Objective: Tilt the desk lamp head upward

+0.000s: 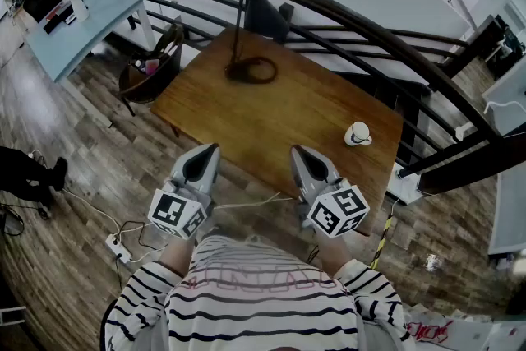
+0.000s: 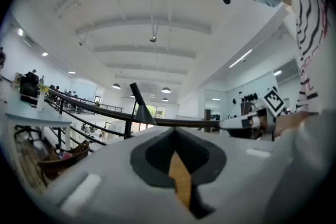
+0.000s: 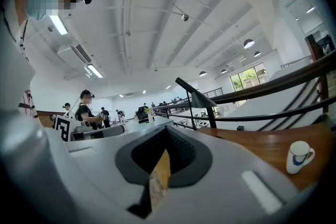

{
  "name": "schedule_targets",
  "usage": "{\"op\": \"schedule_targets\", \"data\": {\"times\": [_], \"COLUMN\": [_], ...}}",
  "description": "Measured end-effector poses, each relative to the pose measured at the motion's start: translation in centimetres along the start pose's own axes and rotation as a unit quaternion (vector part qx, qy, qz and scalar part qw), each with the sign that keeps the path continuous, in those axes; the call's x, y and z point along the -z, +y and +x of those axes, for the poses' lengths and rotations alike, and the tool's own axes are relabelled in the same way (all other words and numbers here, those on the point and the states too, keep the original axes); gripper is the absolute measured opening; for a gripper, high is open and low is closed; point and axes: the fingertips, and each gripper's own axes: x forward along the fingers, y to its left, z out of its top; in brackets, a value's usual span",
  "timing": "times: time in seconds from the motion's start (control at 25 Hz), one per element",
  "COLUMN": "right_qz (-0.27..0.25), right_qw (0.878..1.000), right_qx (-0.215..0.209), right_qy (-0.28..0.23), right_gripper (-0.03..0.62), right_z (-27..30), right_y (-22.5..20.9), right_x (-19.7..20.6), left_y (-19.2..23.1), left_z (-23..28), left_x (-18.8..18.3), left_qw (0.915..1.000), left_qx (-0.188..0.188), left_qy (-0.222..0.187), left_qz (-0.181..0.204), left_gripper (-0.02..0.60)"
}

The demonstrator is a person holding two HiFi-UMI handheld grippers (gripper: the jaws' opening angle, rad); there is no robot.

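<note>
Black desk lamp (image 1: 251, 71), ring-shaped base, thin upright stem, dark cone-shaped head: stands at the far edge of the brown wooden counter (image 1: 279, 121), towards its far left corner. The head slopes downward from the top of the stem, so the task appears not yet begun. Nothing touches the lamp.

White ceramic mug (image 1: 357, 134) with a dark mark: stands upright near the right edge of the counter, well apart from the lamp and clear of a likely reach towards it.

Left hand-held gripper (image 1: 210, 150), grey body, marker cube at rear: hangs over the near edge of the counter, level, aimed at the lamp. Jaws are together with nothing between them.

Right hand-held gripper (image 1: 298, 151), same build: just beside the left one at the near edge, also level, jaws closed and empty.

Judgement: both sit in a ready posture facing the lamp from the near side. Either would need to part its jaws and cross the counter to take the head.
</note>
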Motion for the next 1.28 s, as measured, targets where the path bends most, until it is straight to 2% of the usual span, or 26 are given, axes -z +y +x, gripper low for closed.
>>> {"op": "schedule_targets", "data": {"times": [0.12,0.24,0.28,0.32,0.4,0.6,1.0,1.28], "right_qz": [0.026,0.043,0.043,0.043,0.044,0.058,0.074,0.091], "right_qw": [0.998,0.997,0.997,0.998,0.999,0.997,0.989,0.978], "right_qx": [-0.051,-0.06,-0.052,-0.042,-0.019,0.031,0.109,0.161], "right_qy": [-0.011,-0.026,-0.026,-0.025,-0.022,-0.029,-0.063,-0.094], "right_gripper": [-0.002,-0.001,0.002,0.036,0.104,0.149,0.16,0.175], "right_z": [0.4,0.7,0.8,0.9,1.5,5.2,13.0,17.5], "right_y": [1.1,0.9,0.6,0.3,-0.3,-0.7,0.6,1.8], "right_x": [0.3,0.4,0.6,0.7,0.8,0.3,-0.8,-0.2], "left_y": [-0.1,0.2,0.3,0.4,1.2,6.0,15.8,22.4], "left_z": [-0.1,0.0,0.2,0.4,0.9,1.9,4.7,4.9], "left_x": [0.7,1.6,1.9,2.2,2.4,1.8,0.2,0.4], "left_qw": [0.9999,0.9999,0.9999,0.9998,0.9997,0.999,0.9936,0.9865], "left_qx": [0.011,0.005,0.006,0.009,0.015,0.037,0.109,0.154], "left_qy": [0.003,0.001,0.002,0.002,0.001,0.009,0.023,0.054], "left_qz": [-0.008,-0.014,-0.014,-0.015,-0.019,-0.025,-0.022,-0.012], "left_gripper": [0.002,0.003,0.003,0.003,0.09,0.139,0.173,0.183]}}
